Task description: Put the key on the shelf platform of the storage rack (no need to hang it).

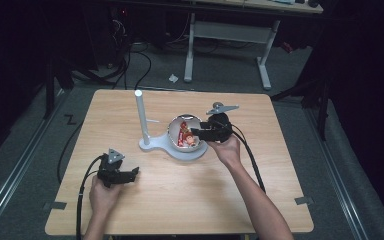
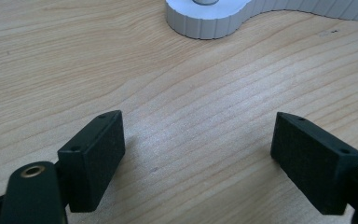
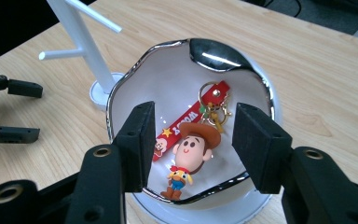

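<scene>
Right now I read this as the reach-in step, with the grab itself not yet made. Taking the white stand (image 1: 142, 120) as my landmark: my left gripper (image 1: 130, 173) sits on the table (image 1: 260, 165) well on the near side of the stand's base, out of the work. In the left gripper view its jaws stand wide apart with bare wood between them, and the ribbed edge of the base (image 2: 205, 25) lies just ahead.

Right of the stand's post, on the wider lobe of the same base, is the silver-rimmed bowl (image 3: 261, 84), and in it lies the cowboy keychain (image 3: 191, 151) with its red strap (image 3: 193, 119) and gold ring. My right gripper (image 3: 191, 140) hangs over the bowl's near rim, jaws spread to either side of the figure's head, touching nothing I can make out.

Next, I judge, I must lower the jaws around the head or strap, clear of the rim, then pinch and lift straight up; the stand's pegs (image 3: 58, 53) look like the likely target.
</scene>
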`<state>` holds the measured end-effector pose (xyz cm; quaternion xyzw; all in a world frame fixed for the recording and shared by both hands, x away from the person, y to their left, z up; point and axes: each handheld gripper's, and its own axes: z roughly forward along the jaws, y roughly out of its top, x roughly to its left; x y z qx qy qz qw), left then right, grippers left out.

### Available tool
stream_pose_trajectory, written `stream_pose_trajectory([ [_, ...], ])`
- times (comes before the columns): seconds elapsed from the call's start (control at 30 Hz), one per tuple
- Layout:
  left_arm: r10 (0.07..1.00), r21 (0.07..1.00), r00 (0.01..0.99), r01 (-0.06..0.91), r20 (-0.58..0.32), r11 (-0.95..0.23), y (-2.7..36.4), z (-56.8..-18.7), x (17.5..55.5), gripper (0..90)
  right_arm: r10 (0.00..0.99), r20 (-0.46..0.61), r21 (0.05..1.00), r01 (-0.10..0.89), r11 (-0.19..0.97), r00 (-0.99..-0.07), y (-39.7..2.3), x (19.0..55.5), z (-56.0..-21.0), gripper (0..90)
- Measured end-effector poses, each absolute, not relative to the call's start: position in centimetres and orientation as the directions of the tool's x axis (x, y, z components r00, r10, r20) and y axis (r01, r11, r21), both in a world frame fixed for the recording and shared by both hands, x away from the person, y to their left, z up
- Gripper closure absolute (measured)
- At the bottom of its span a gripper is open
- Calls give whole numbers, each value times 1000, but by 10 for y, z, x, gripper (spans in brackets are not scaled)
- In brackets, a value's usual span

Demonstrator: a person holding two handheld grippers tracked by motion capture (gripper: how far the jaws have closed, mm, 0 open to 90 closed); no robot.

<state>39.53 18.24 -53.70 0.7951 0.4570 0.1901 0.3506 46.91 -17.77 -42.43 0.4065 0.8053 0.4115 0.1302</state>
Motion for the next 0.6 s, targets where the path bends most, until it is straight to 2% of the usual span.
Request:
stream_pose_trajectory([
  [0.6,861,733,508,593,-20,-334,182,-537,395,182,773,123,803,520,292,-623,-198,459,-409,505],
])
